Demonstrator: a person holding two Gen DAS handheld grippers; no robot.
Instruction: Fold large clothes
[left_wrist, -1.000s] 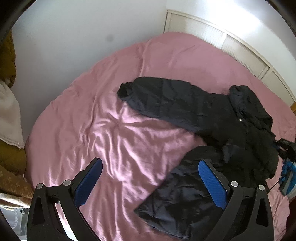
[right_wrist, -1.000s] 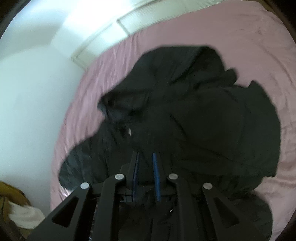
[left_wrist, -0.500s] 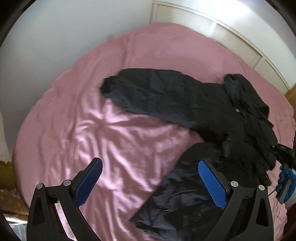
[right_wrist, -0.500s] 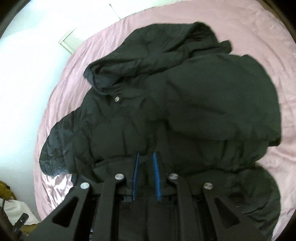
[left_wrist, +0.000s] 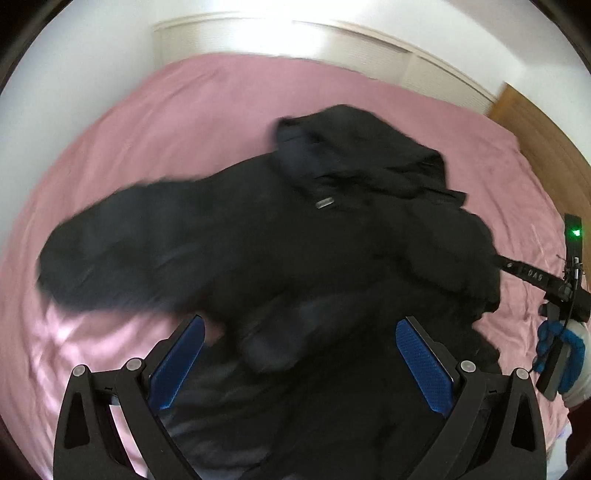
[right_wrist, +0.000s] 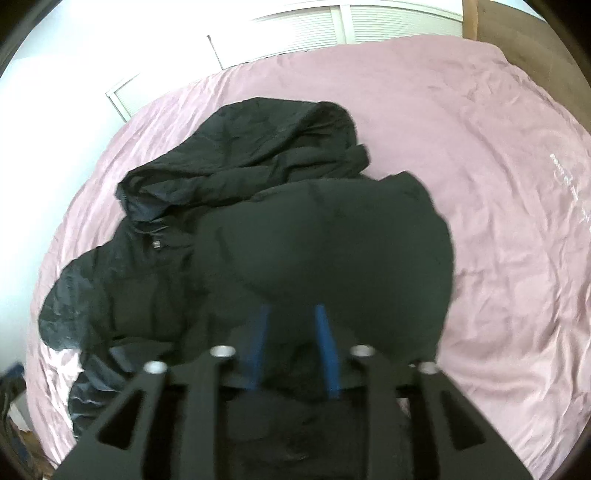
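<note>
My right claw (right_wrist: 291, 347), nearly closed on the black jacket (right_wrist: 295, 240), folds a panel inward; my left claw (left_wrist: 299, 365), spread wide and empty, must next catch the sleeve (left_wrist: 122, 254) ahead.

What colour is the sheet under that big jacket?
Pink. The sheet is plain and wrinkled under the black jacket; the right wrist view shows it best.

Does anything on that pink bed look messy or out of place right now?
Yes. The black jacket lies bunched on the pink bedsheet, not flat: its hood is crumpled and one part is folded over the body. The right gripper is pinching the fabric. Nothing looks torn or spilled.
</note>
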